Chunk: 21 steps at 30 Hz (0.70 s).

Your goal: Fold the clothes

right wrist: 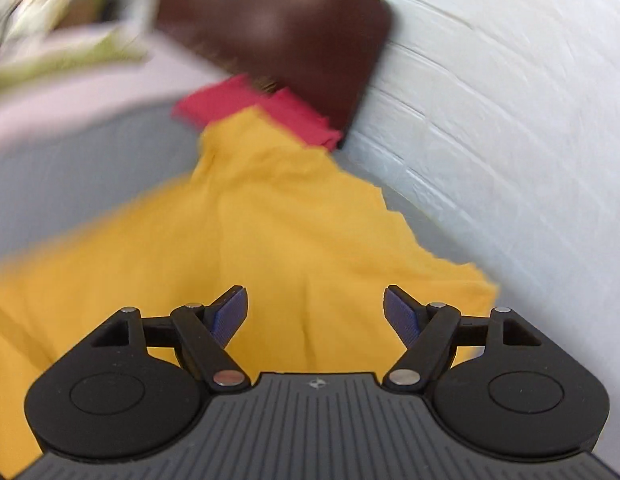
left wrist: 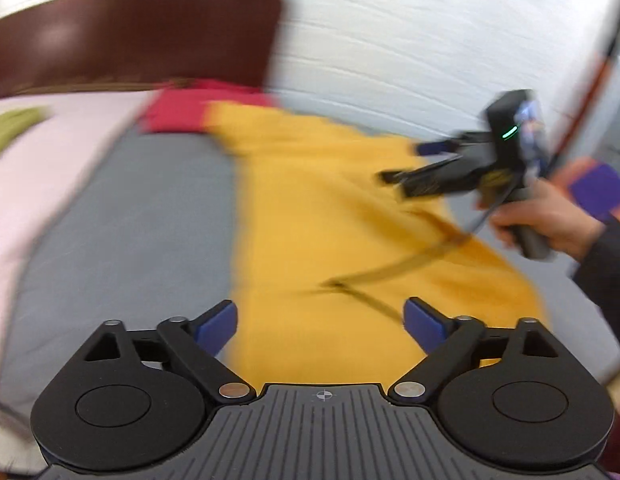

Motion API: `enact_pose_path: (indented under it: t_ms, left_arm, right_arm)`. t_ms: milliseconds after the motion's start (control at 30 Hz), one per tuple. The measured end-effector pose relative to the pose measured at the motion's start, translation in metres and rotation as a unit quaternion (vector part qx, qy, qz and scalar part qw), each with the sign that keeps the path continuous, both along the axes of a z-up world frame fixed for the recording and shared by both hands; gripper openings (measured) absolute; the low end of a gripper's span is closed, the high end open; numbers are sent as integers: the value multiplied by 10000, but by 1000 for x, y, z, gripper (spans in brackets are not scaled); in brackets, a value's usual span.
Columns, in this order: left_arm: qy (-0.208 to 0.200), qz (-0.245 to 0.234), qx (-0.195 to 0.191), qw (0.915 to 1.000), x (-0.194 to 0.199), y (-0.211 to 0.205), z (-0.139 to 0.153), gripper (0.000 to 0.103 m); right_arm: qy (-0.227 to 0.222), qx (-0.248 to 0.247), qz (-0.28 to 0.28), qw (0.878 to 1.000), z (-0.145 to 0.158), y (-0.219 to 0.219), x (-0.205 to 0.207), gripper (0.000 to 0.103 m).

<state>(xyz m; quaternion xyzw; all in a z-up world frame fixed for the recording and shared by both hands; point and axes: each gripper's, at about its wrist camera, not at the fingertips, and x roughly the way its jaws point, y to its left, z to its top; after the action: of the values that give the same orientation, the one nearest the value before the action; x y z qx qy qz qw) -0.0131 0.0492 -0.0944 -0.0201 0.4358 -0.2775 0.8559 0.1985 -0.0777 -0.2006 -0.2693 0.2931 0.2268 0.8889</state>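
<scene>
Both views motion-blurred. Yellow garment (left wrist: pixel 329 208) lies spread on the bed's grey sheet (left wrist: pixel 130 220), running from near the camera toward the headboard end; its far end touches or overlaps a red garment (left wrist: pixel 178 112) that sits just in front of the dark brown headboard (left wrist: pixel 138 36). Left claw (left wrist: pixel 319 324): blue-padded fingers apart, nothing between them, hovering over the near end of the yellow garment, cloth visible through the gap. Right claw (right wrist: pixel 315 312): fingers also apart, empty, above the yellow garment (right wrist: pixel 270 220), which fills most of that view; can't tell if either claw touches the fabric. In the left wrist view the right claw (left wrist: pixel 409 164) is seen from the side over the garment's right edge, held by the person's right hand (left wrist: pixel 549 228) on the grip, dark sleeve behind it. A dark strap or cord (left wrist: pixel 389 268) trails across the yellow cloth; too blurred to tell what it is. Pink bedding (left wrist: pixel 50 152) along the left of the sheet, something olive green (left wrist: pixel 14 124) on it. White brick wall (right wrist: pixel 489 100) on the right side of the bed. Red garment (right wrist: pixel 262 108) and headboard (right wrist: pixel 278 32) also visible from the right wrist.
</scene>
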Motion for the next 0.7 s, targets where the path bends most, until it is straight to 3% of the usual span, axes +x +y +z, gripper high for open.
enact_pose_path:
  t_ms: [167, 300, 367, 467, 567, 633, 667, 700]
  left_arm:
    - [-274, -766, -86, 9966, -19, -43, 22, 99]
    - [-125, -1524, 233, 9880, -35, -103, 6, 99]
    - [46, -1529, 399, 9874, -36, -124, -6, 99]
    - [113, -1299, 828, 9880, -35, -147, -25, 96]
    - [252, -1231, 1068, 9863, -29, -162, -42, 92]
    - [333, -1203, 1039, 9867, -25, -167, -46, 90]
    - [317, -1188, 1023, 9871, -25, -168, -46, 82]
    - [275, -1163, 1022, 9876, -25, -170, -44, 70]
  right_arm:
    - [-43, -748, 681, 9949, -10, -52, -19, 77]
    - [-253, -1396, 1328, 9809, -23, -49, -29, 73]
    - [-330, -1632, 1515, 9743, -31, -38, -25, 72]
    - [-478, -2367, 1642, 9564, -53, -24, -13, 62]
    - [-532, -2730, 1849, 9426, -67, -19, -1, 56]
    - [-532, -2652, 1941, 9430, -65, -17, 5, 43]
    - [-510, -2574, 1959, 9448, -63, -16, 8, 34]
    - [-513, -2493, 1944, 9473, -61, -15, 12, 16]
